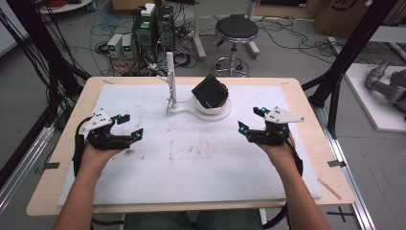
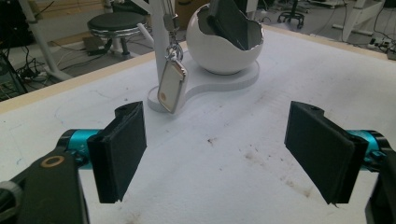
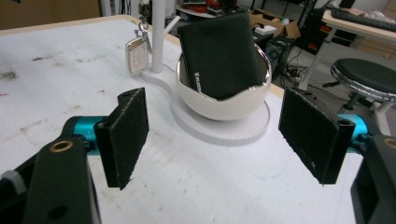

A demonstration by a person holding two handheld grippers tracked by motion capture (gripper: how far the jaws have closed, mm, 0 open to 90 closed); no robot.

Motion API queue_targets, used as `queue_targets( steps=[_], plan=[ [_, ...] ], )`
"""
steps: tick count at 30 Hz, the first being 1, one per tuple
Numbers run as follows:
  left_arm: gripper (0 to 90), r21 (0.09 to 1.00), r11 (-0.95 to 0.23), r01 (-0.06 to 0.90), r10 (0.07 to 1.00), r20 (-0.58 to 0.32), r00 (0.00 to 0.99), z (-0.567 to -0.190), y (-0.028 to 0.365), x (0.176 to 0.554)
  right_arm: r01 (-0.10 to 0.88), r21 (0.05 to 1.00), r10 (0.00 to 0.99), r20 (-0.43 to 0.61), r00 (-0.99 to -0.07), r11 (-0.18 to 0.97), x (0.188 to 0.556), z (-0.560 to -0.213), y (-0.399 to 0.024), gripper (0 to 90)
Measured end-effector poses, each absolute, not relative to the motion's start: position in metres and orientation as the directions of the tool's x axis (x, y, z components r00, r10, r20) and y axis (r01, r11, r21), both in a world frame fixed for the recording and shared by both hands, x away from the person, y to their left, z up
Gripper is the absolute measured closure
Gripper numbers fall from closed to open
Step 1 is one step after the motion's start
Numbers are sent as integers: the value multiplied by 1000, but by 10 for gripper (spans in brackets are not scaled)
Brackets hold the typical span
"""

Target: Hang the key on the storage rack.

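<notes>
With the black wallet (image 3: 219,53) resting upright in the white bowl (image 3: 224,105) at twelve o'clock on the counter (image 1: 201,163), both the left hand-held gripper (image 1: 128,126) and the right hand-held gripper (image 1: 252,120) are released and empty, flanking it.

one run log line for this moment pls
left gripper: open, empty | right gripper: open, empty | wallet: in white bowl | key fob: hanging
</notes>
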State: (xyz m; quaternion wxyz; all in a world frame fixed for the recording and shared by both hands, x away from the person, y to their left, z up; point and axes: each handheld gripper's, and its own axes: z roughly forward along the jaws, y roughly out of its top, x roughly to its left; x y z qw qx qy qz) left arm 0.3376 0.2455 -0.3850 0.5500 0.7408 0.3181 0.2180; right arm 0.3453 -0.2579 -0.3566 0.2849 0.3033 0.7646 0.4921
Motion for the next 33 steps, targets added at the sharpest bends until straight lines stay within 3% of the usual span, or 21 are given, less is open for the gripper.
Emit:
queue_targets(
  steps=[15,33],
  plan=[
    [208,952,-198,233,702,-29,712,-390,241,340,263,938,812,-31,-583,225,331,-394,-290,209],
    [199,948,-198,249,707,-38,706,-395,242,338,326,916,829,-13,-559,234,338,-402,-291,209]
  ],
)
